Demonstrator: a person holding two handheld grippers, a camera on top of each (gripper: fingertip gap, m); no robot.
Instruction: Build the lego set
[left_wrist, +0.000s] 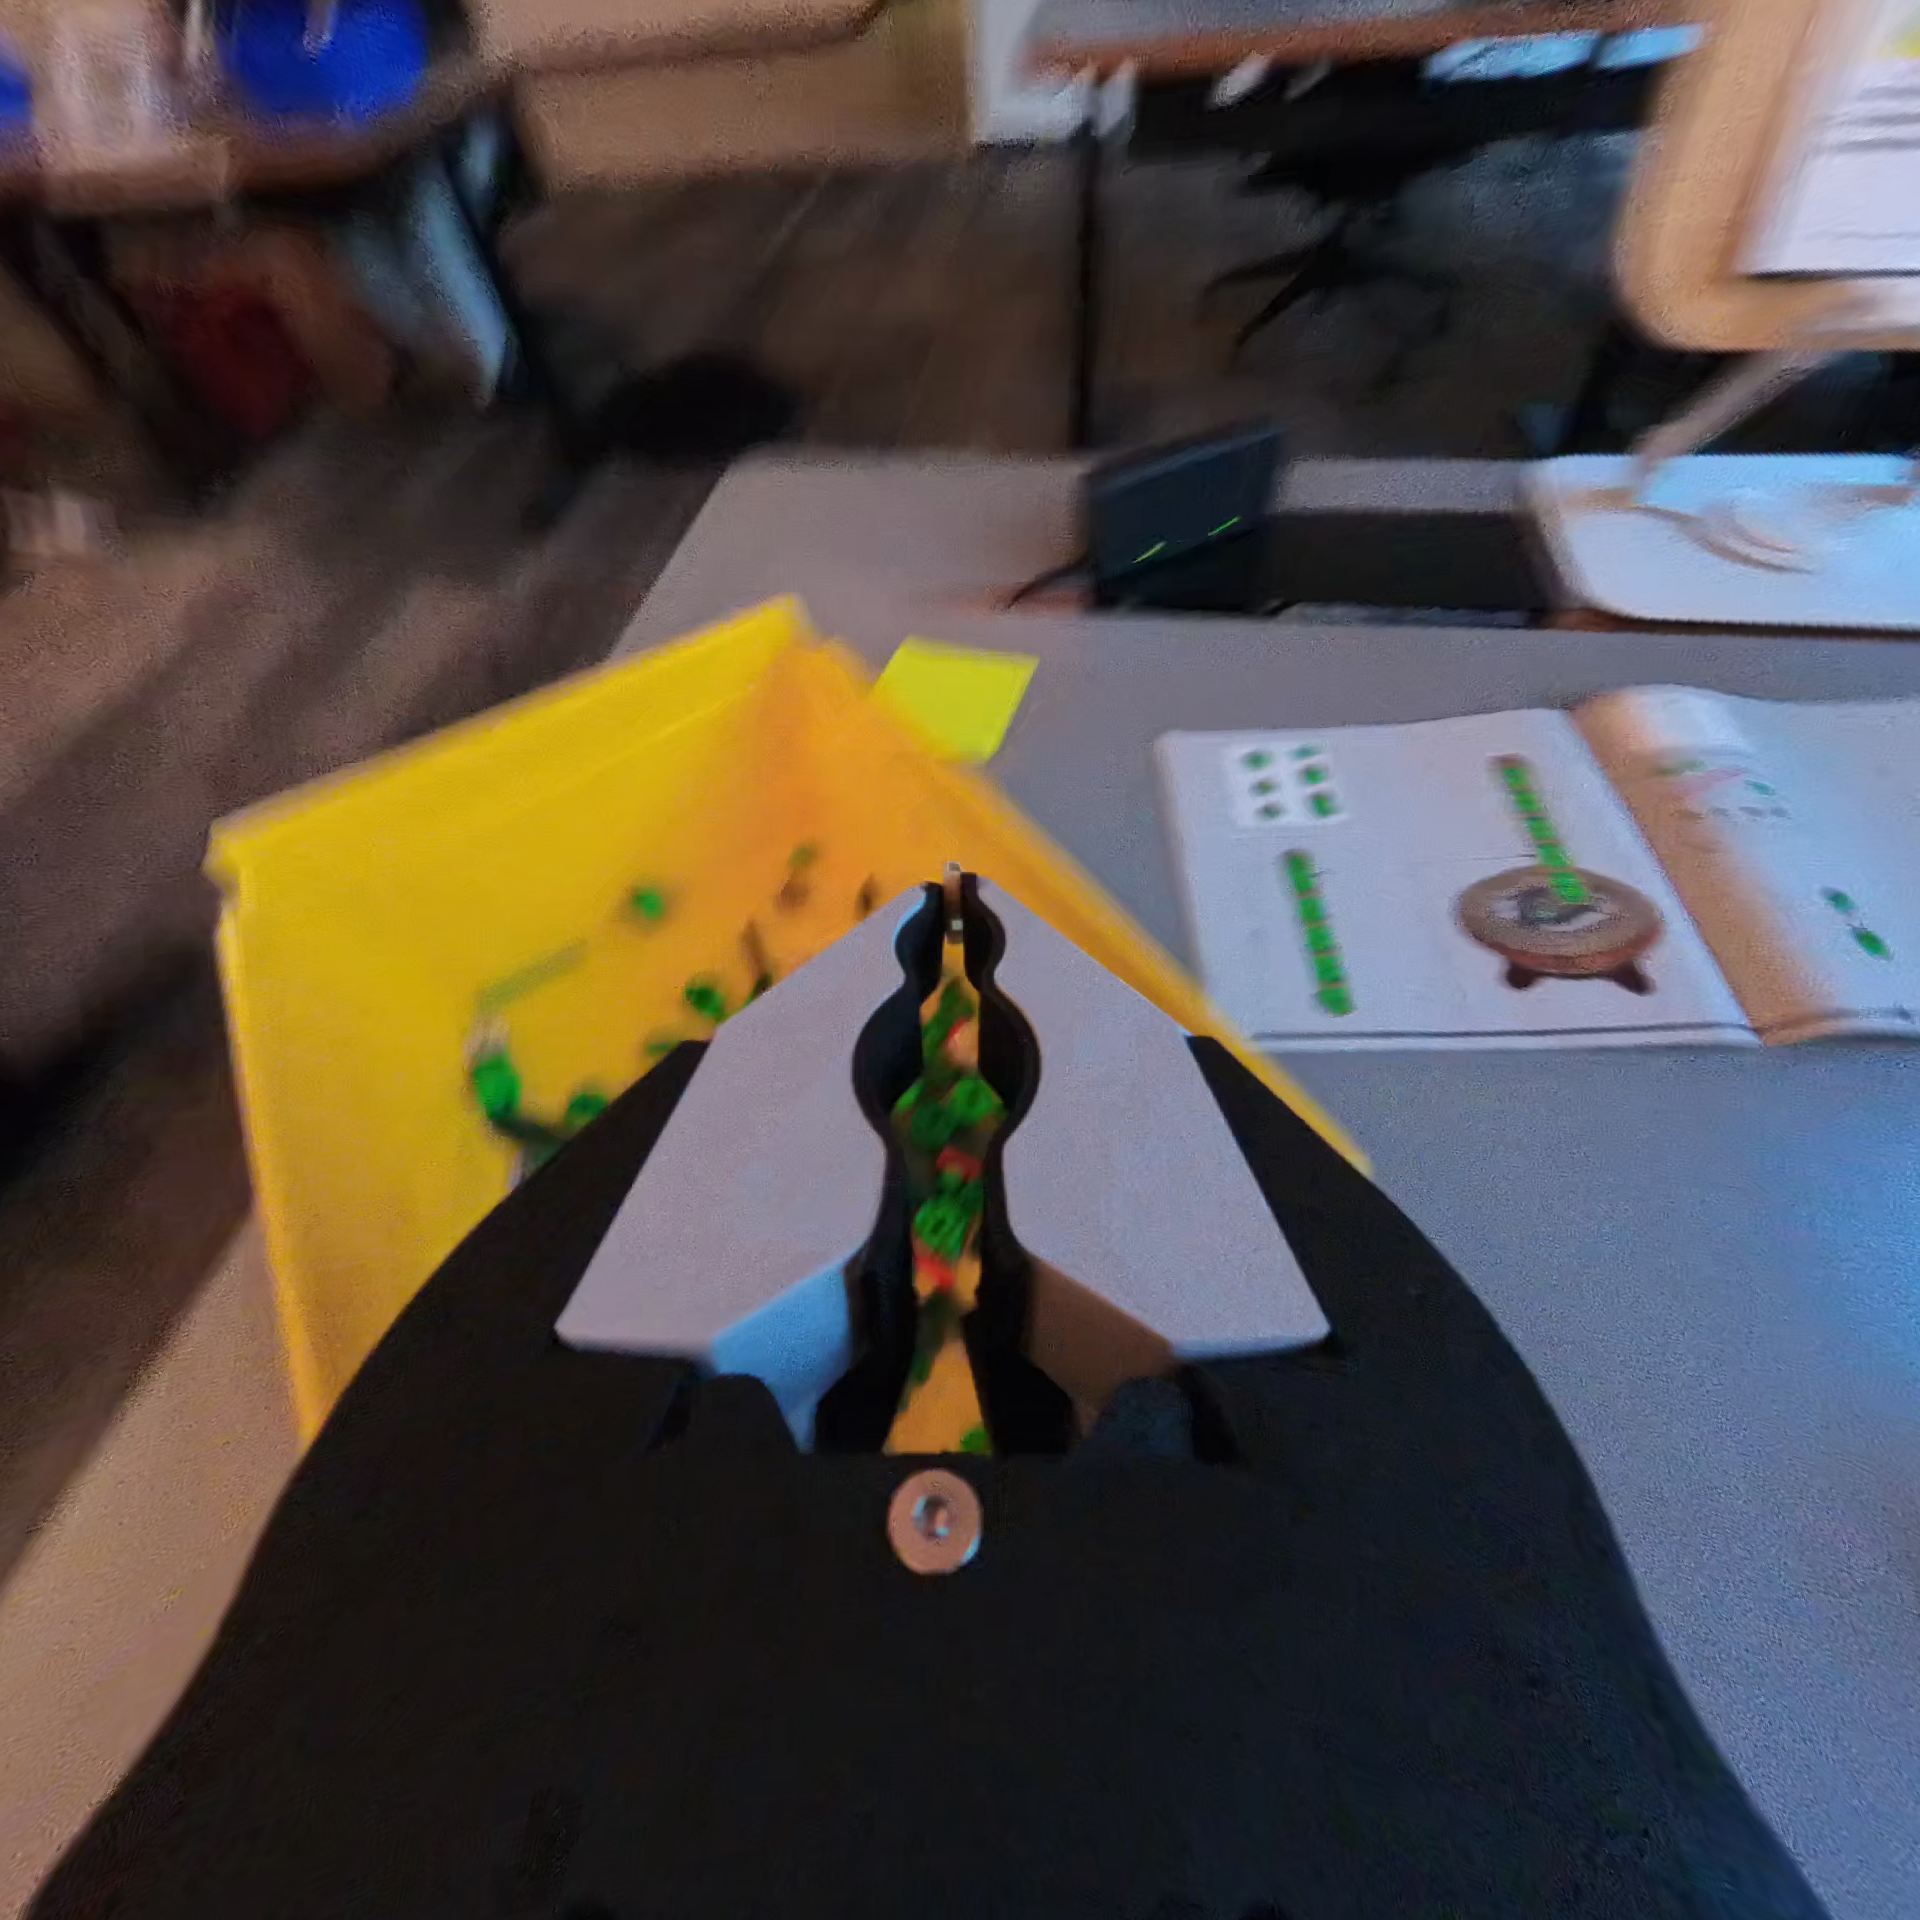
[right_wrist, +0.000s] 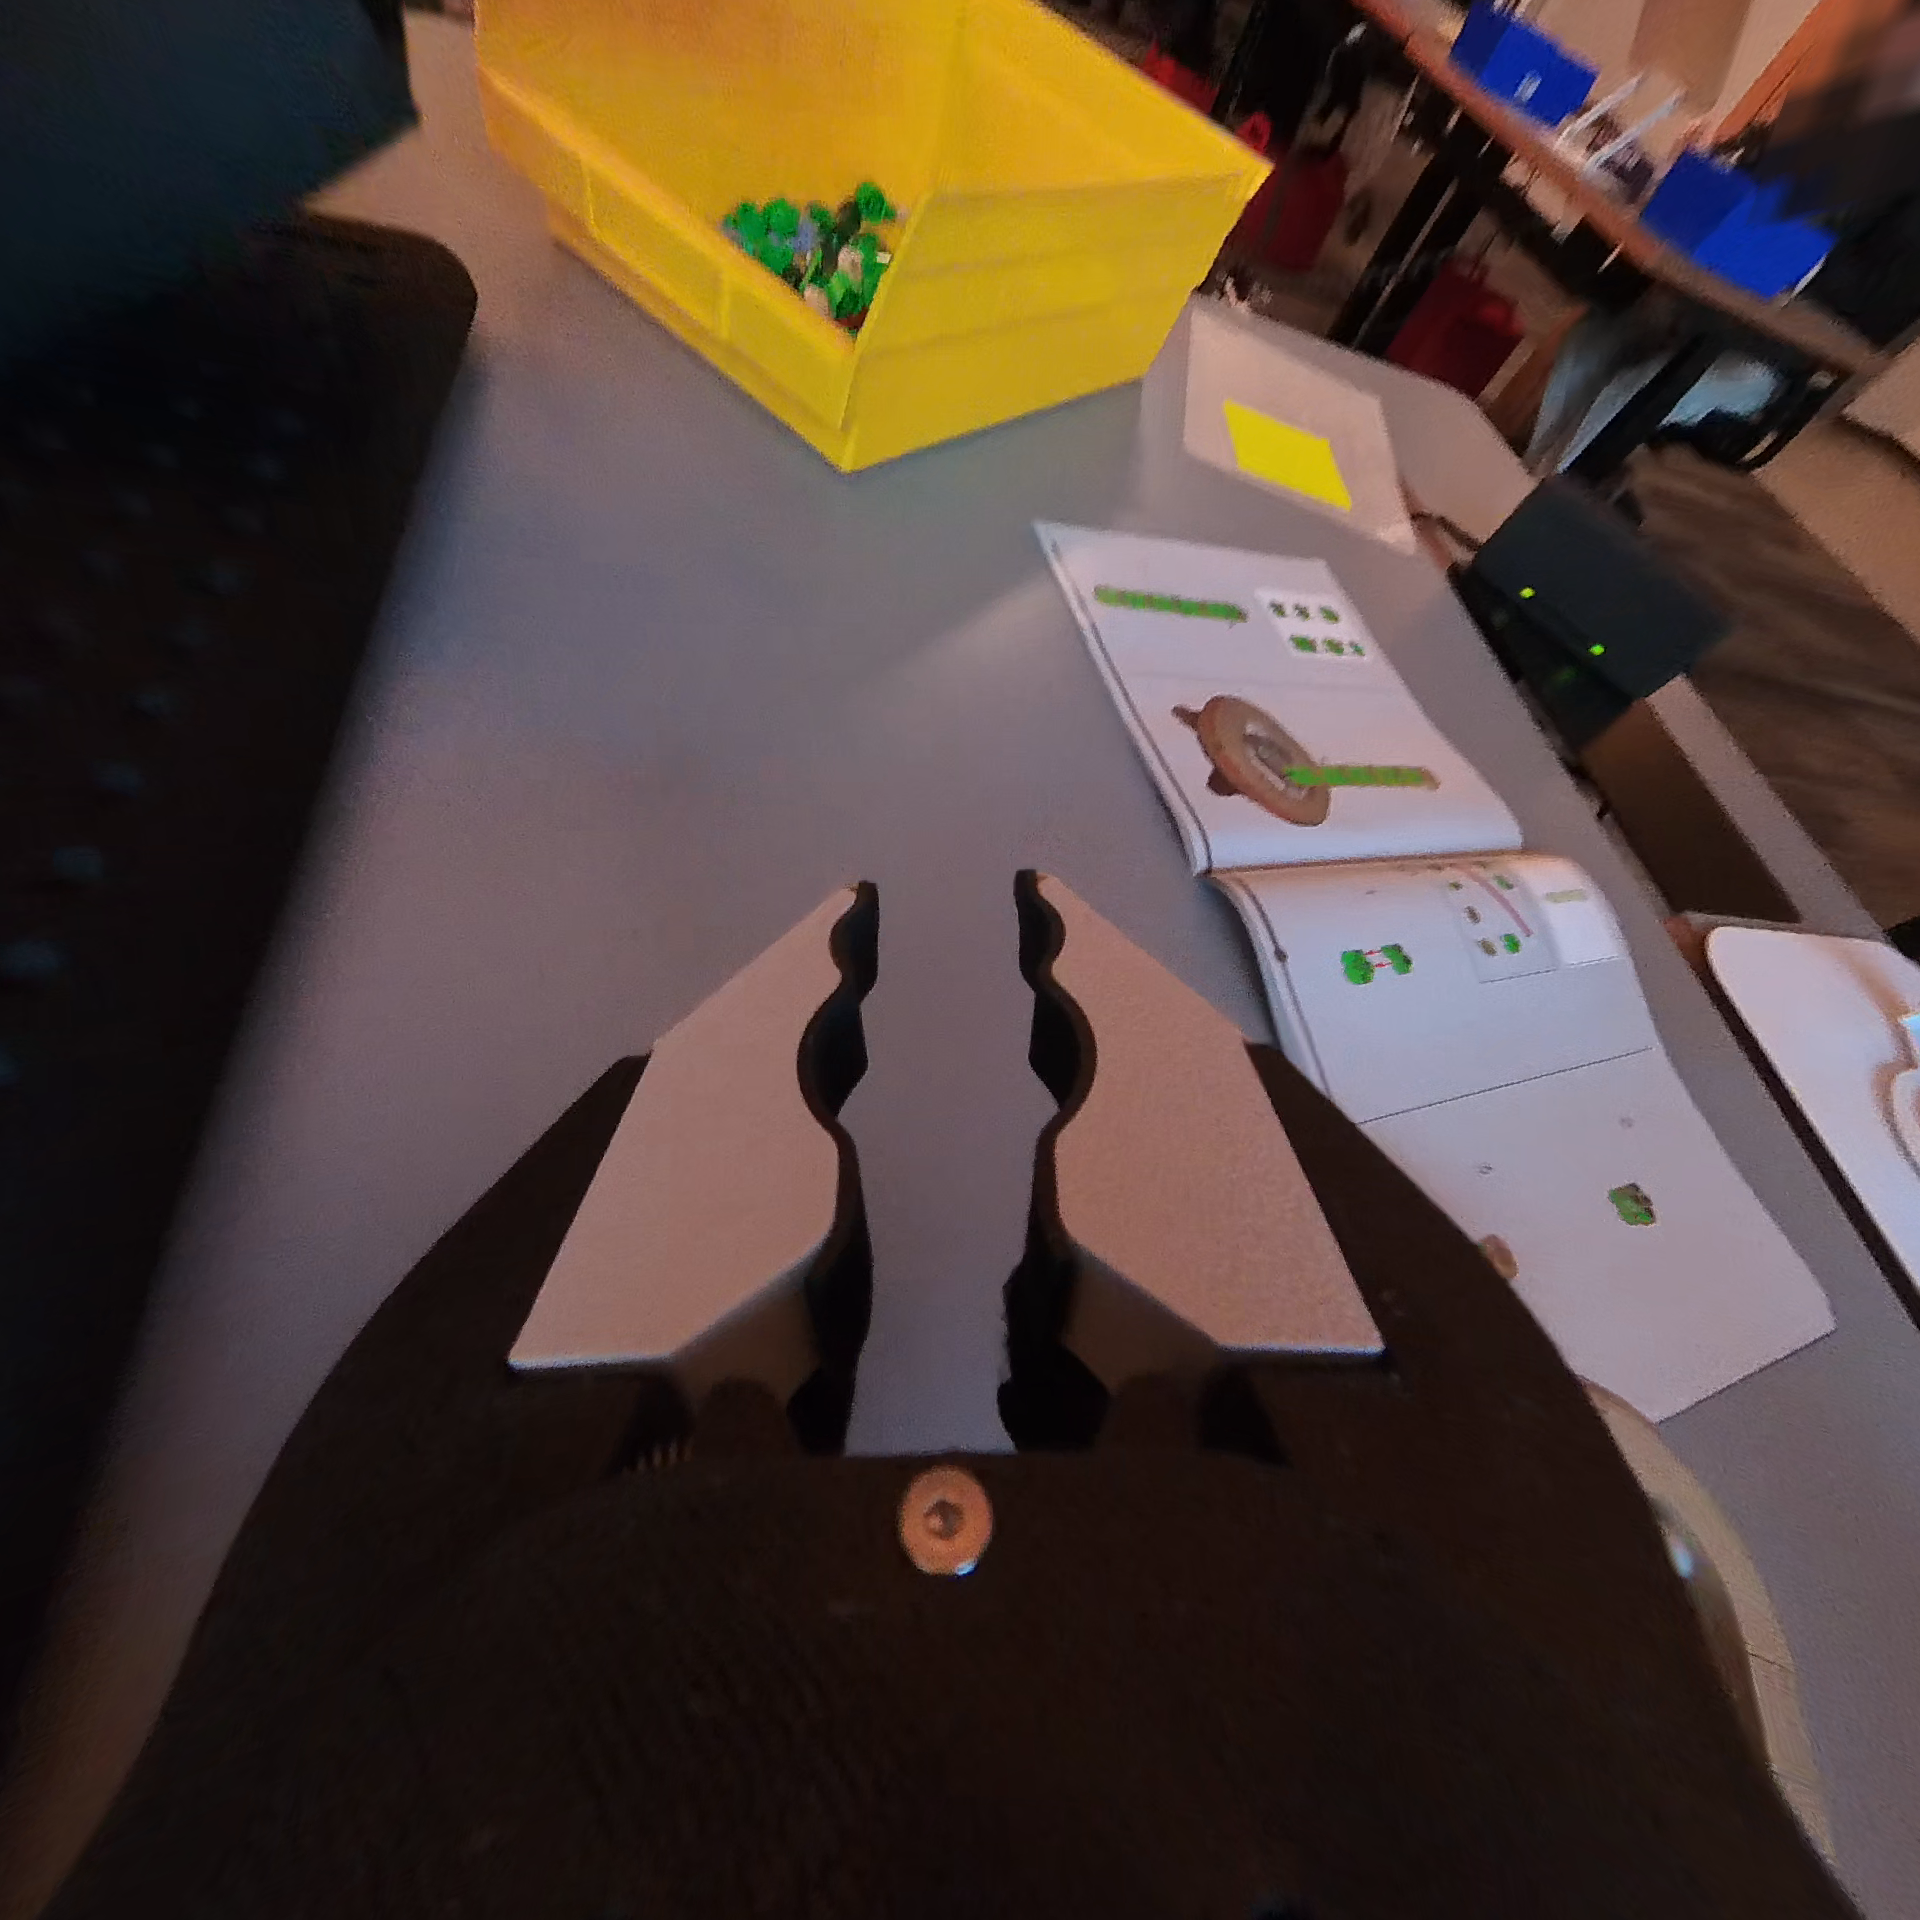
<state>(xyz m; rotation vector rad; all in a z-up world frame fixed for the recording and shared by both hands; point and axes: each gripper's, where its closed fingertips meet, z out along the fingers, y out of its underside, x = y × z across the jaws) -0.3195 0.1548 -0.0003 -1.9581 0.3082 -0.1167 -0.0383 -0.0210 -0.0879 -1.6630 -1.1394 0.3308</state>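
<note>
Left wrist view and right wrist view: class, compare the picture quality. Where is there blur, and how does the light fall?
Left wrist view: heavy motion blur smears the yellow bin, the booklet and the room behind; only the left gripper looks sharp. Right wrist view: steadier, with milder blur on the bin; dim warm light, a dark area at the left edge, wide-angle stretching towards the edges; right gripper crisp.

We count one yellow bin (right_wrist: 1039, 312) on the counter (right_wrist: 675, 727). It holds one heap of lego pieces (right_wrist: 821, 244), mostly green; blur prevents an individual count. We count one instruction booklet (right_wrist: 1330, 727), lying open. We count one yellow square note (right_wrist: 1288, 457) and one black box (right_wrist: 1590, 613) with green lights. We count one white tray (right_wrist: 1829, 1049) at the counter's edge. We count two grippers, one per wrist view.
</note>
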